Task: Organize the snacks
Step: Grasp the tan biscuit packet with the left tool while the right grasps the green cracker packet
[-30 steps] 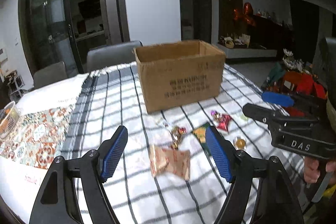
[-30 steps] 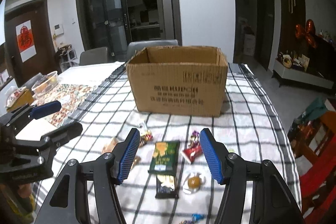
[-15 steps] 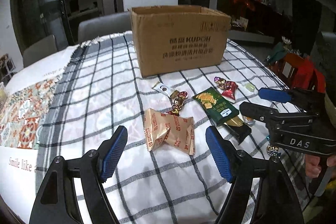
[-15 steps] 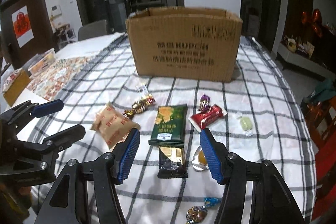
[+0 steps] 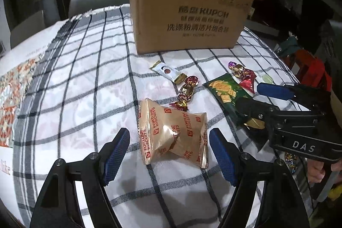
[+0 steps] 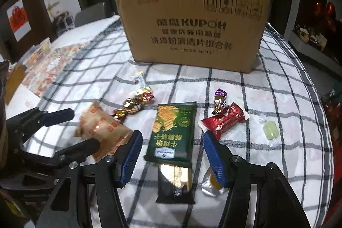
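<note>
A tan Fortune Biscuits packet [image 5: 173,134] lies on the checked cloth. My left gripper [image 5: 170,153] is open, low over the cloth, its jaws on either side of the packet's near end. A green cracker packet [image 6: 173,131] lies in front of my right gripper [image 6: 172,156], which is open and straddles its near end. A dark packet [image 6: 175,183] lies under that end. A cardboard box [image 6: 192,33] stands open behind the snacks. The biscuit packet also shows in the right wrist view [image 6: 102,131].
Loose snacks lie on the cloth: gold and red candies [image 6: 134,105], a white sachet [image 5: 167,72], a purple candy [image 6: 220,99], a red packet [image 6: 224,120], a pale green candy [image 6: 270,130]. A patterned mat [image 6: 49,74] and a basket [image 6: 39,52] lie at the left.
Both grippers have come down and forward toward the snacks. The left one now brackets the biscuit packet, the right one the green cracker packet. Both stay open.
</note>
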`<state>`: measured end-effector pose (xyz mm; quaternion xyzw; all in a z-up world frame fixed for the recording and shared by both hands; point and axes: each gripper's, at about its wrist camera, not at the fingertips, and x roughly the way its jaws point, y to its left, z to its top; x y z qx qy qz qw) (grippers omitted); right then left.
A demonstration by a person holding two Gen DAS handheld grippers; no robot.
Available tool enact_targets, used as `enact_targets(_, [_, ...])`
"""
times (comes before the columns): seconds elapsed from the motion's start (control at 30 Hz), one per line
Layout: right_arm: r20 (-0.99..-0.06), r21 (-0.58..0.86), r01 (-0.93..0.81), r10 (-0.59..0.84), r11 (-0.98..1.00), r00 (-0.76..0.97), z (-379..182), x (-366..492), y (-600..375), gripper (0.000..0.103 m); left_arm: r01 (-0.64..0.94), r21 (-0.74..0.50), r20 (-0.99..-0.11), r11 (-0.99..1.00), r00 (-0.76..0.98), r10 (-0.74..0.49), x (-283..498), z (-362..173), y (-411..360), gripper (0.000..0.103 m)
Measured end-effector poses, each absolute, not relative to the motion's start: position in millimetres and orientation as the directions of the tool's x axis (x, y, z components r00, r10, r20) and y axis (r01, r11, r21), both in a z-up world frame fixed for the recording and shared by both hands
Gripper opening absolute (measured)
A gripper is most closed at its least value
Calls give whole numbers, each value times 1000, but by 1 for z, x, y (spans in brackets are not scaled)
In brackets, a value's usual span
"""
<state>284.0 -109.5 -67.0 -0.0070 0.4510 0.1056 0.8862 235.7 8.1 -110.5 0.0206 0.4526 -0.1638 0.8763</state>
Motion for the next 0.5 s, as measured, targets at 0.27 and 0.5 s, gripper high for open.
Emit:
enact_targets(0.27, [-825, 76, -187, 167, 979, 540, -80, 294, -104, 60, 273, -153, -807, 950, 520, -279, 250, -119, 7, 75])
enact_targets(0.5, [-834, 43, -192, 141, 980, 534, -87, 298, -98, 59, 255, -195, -810, 947, 502, -302, 252, -124, 9, 61])
